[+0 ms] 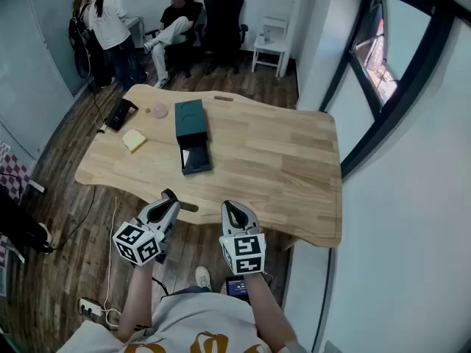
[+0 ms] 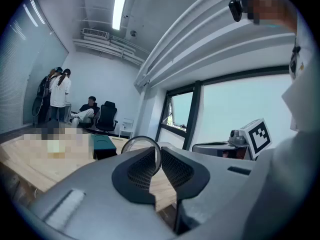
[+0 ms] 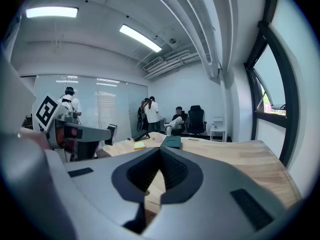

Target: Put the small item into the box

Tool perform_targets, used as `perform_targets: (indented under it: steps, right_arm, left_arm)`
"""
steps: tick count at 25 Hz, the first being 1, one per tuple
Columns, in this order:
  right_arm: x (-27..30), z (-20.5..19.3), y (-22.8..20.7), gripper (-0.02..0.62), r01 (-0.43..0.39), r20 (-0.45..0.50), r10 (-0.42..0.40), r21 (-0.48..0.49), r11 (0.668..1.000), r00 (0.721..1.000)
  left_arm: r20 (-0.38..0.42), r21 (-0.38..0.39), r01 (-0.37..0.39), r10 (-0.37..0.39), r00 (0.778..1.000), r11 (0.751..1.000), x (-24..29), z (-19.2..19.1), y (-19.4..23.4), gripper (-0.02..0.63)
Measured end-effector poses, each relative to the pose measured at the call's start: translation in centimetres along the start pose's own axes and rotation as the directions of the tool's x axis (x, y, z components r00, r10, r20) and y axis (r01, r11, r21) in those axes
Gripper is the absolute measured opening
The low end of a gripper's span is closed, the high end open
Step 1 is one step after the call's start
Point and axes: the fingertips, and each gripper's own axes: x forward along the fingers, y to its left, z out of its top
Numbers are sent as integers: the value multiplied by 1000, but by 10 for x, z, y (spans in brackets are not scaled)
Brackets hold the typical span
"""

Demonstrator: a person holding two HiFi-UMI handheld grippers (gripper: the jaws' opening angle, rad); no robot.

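Observation:
A dark green box (image 1: 190, 120) lies on the wooden table (image 1: 280, 160), with its open tray (image 1: 196, 158) towards me and something pale inside. A small pink round item (image 1: 159, 110) and a yellow block (image 1: 134, 140) lie left of the box. Both grippers hang off the table's near edge, well short of the box. My left gripper (image 1: 171, 195) has its jaws together, and a thin grey ring (image 2: 142, 140) runs between its fingertips. My right gripper (image 1: 229, 209) is shut with nothing in it. The box (image 3: 171, 142) also shows far ahead in the right gripper view.
A black device (image 1: 120, 113) sits at the table's far left corner. People (image 1: 110, 20) and office chairs (image 1: 223, 17) are beyond the table. A window wall (image 1: 383, 72) runs along the right. A white stool (image 1: 270, 48) stands at the back.

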Motion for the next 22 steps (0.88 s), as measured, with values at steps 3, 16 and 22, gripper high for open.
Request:
perform_targets:
  steps: [3,16,22]
  right_arm:
    - [-3,0,-1,3,0,-1,0,-2,1000,1000]
    - [-15,0,-12,4,5,10,-6,31,1000,1000]
    - [-13,-7,-19,5,7,-7,-6,37,999,1000]
  left_arm:
    - [1,-7,-4,4,1000,1000,-3,-1,-1,40]
    - [10,-22,-24,24,1000,999,-2,1,-9,40]
    - [29,-48,-31,32,999,998,-1,-3,-10,40]
